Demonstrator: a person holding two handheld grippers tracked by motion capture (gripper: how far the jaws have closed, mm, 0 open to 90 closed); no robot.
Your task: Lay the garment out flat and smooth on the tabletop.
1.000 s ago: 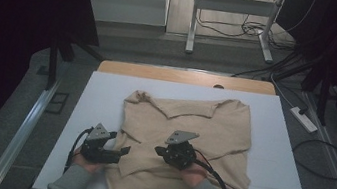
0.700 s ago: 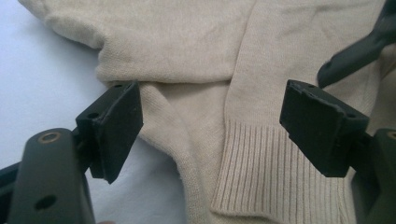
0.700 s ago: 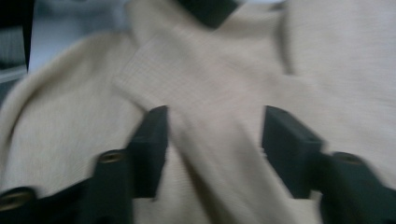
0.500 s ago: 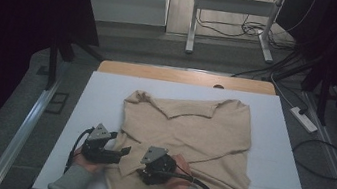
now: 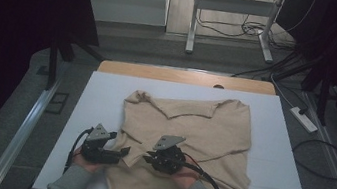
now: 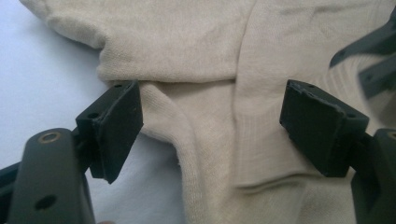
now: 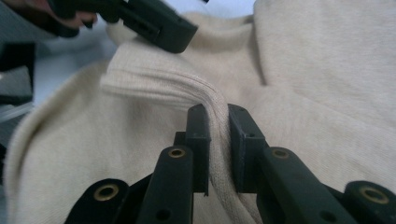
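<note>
The beige sweater (image 5: 184, 142) was soft and limp. The right tool (image 7: 218, 140), having just closed, pinched its ribbed cuff (image 7: 159, 88); the left tool (image 6: 224, 126) stood spread over a fold.

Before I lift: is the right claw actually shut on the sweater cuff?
Shut on it. The right claw has just been closing, and its pads now pinch the ribbed cuff of the beige sweater.

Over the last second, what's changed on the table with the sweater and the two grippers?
The right gripper slid left across the beige sweater toward the left gripper; its jaws have just been closing and now pinch the ribbed cuff of the folded sleeve. The left gripper stayed put, jaws wide apart over the sweater's edge. The sweater's outline on the white mat looks unchanged.
</note>
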